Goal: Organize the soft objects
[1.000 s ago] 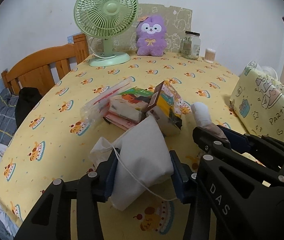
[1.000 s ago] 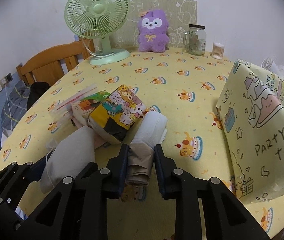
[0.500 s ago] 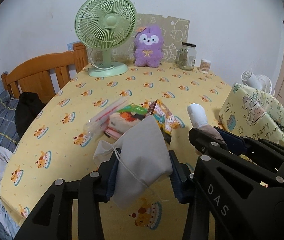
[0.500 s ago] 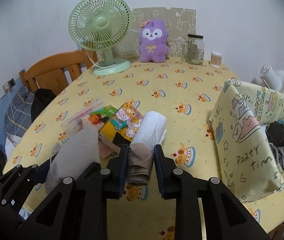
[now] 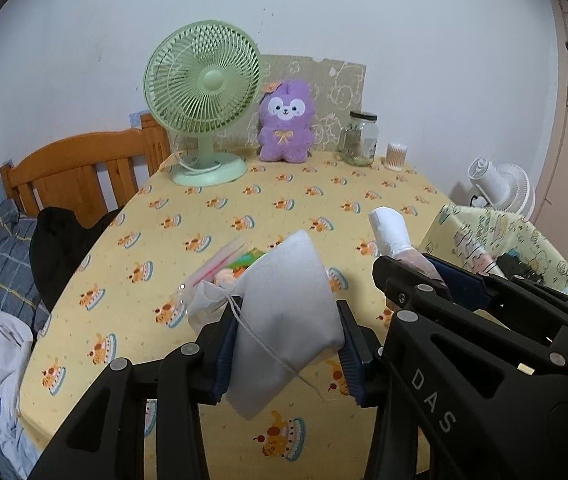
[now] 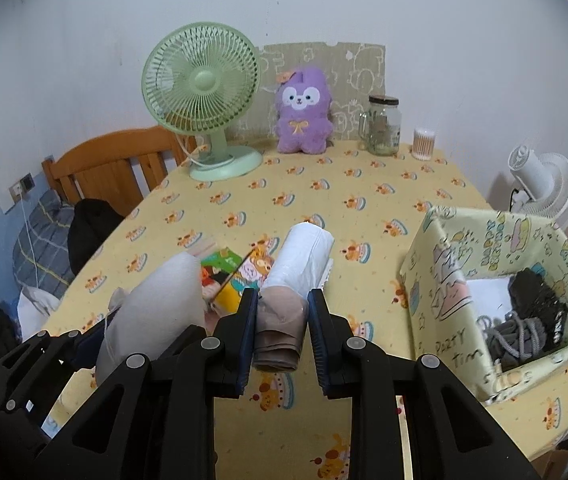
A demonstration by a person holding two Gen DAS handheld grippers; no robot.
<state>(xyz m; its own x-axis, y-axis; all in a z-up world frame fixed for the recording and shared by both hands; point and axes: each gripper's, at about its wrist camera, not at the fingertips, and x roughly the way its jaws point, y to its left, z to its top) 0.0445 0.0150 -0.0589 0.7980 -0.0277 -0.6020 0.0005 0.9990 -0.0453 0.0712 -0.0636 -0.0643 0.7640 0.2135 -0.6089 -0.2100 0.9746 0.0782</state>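
Observation:
My left gripper (image 5: 284, 334) is shut on a soft grey drawstring pouch (image 5: 284, 316), held above the yellow tablecloth (image 5: 244, 208). My right gripper (image 6: 282, 306) is shut on a rolled bundle (image 6: 295, 264), white at its far end and brown between the pads. Each gripper also shows in the other view: the right one (image 5: 423, 276) beside the pouch, the left one with the pouch (image 6: 156, 312) at lower left. Below them on the table lie colourful tissue packs (image 6: 240, 276) and a clear zip bag (image 5: 220, 264). A fabric storage box (image 6: 495, 300) stands at right.
At the table's far edge stand a green desk fan (image 6: 204, 96), a purple plush toy (image 6: 303, 112), a glass jar (image 6: 383, 126) and a cotton-swab pot (image 6: 423, 144). The box holds dark clothing (image 6: 531, 320). A wooden chair (image 5: 76, 168) and a bed are left; a white fan (image 6: 543, 188) stands right.
Both grippers have risen with their loads, so the table and the tissue packs look farther below. The storage box's inside has come into view. Both grips are unchanged.

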